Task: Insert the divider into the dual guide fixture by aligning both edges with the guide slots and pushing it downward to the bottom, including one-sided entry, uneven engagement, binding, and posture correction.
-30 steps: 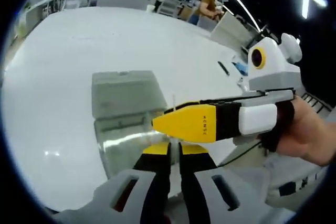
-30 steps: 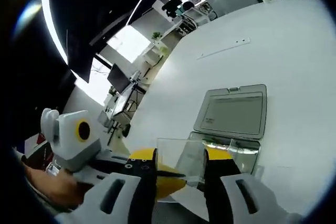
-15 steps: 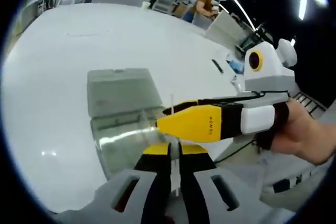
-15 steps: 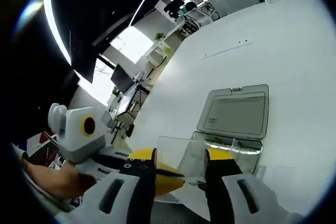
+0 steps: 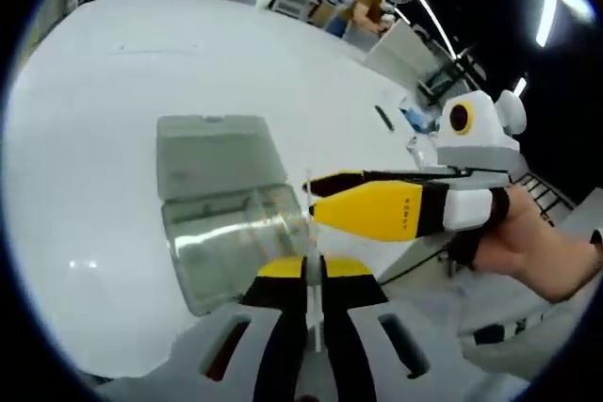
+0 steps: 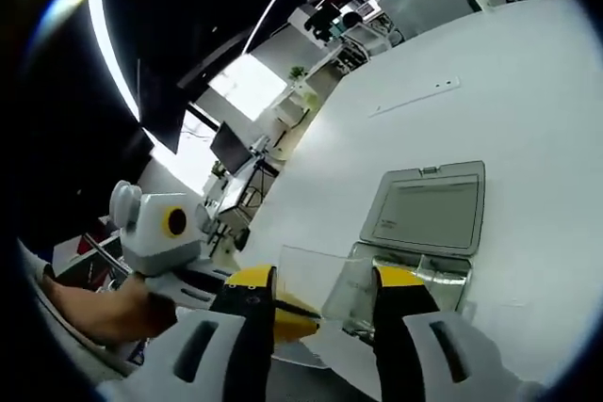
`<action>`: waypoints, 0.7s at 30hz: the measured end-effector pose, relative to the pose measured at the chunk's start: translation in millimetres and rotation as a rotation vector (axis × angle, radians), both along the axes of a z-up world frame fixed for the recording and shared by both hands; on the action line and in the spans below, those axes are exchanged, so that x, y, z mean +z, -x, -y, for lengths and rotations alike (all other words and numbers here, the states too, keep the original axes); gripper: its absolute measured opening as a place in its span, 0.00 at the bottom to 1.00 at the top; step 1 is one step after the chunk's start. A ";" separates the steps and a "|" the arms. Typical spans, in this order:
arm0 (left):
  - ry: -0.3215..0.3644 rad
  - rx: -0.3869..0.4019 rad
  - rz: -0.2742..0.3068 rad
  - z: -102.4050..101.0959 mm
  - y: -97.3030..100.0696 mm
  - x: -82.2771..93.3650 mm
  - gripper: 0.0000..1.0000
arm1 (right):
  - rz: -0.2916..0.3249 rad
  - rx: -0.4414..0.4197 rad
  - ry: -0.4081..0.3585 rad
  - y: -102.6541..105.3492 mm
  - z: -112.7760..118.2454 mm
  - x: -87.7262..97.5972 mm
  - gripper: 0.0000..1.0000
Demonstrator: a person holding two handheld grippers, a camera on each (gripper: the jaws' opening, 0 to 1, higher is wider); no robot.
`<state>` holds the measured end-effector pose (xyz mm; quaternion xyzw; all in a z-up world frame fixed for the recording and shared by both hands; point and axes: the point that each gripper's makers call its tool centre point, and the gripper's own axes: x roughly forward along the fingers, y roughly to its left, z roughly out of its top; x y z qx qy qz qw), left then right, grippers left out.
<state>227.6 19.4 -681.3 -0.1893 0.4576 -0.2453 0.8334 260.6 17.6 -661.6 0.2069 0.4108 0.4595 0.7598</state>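
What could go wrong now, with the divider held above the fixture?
The left gripper pinches the divider by one thin edge, so it may twist or slip.

The divider hangs above the fixture, not yet in the slots; one side might enter first and bind.

The right gripper stands open around the divider, giving little steadying.

Divider (image 6: 316, 281): thin clear plastic sheet, held on edge above the fixture, seen edge-on in the left gripper view (image 5: 310, 242). Dual guide fixture (image 5: 221, 242): clear open box with grey hinged lid (image 6: 429, 209) laid flat beyond it, resting on the white surface (image 5: 122, 72).
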 end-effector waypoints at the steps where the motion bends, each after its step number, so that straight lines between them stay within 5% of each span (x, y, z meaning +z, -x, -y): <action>1: 0.009 0.002 -0.008 0.1 1.0 0.2 0.01 | -0.002 -0.004 -0.008 0.0 0.5 1.0 0.37; 12: 0.078 -0.029 -0.056 5.1 5.8 9.4 0.01 | 0.002 -0.014 -0.040 -0.9 15.8 1.1 0.36; 21: 0.039 0.003 -0.110 -7.9 5.6 7.3 0.01 | 0.031 0.006 -0.064 1.3 25.2 0.1 0.36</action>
